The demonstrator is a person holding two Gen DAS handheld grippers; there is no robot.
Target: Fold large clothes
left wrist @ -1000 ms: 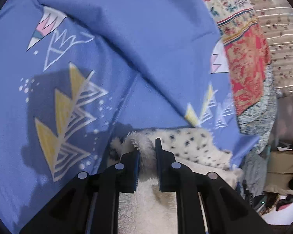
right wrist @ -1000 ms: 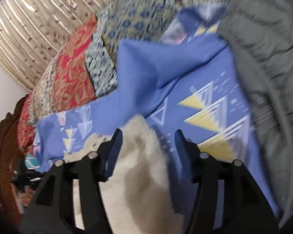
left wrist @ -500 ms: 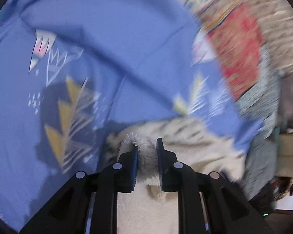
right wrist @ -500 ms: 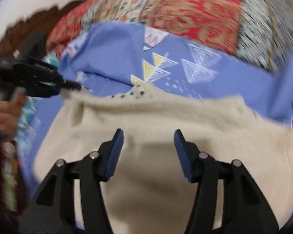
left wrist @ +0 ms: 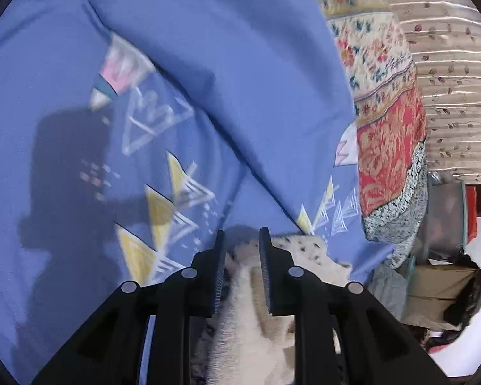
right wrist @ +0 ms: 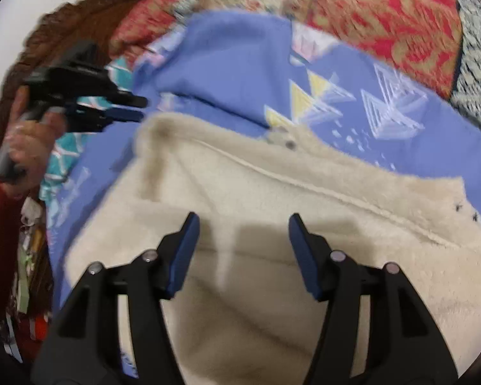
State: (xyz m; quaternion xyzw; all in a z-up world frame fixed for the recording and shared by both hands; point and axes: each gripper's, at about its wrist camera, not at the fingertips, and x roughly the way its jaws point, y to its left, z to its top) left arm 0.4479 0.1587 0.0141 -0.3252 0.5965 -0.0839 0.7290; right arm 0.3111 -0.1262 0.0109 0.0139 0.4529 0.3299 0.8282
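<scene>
One fleece garment, two claws.
Left claw [left wrist: 240,240] pinches the cream fleece garment [right wrist: 272,208] edge; right claw [right wrist: 243,224], spread wide and empty, hovers at its 6 o'clock over one blue bedsheet [left wrist: 208,48].

Even indoor light; a hard shadow falls on the blue sheet [left wrist: 64,192]; right view motion-blurred; fisheye edges bend.

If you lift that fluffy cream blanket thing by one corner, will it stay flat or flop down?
Probably flop: the fluffy cream garment already lies in soft folds on the blue sheet. It likely won't slip easily, since the left gripper pinches thick pile. It may feel bulky, spreading wide under the open right gripper.
</scene>
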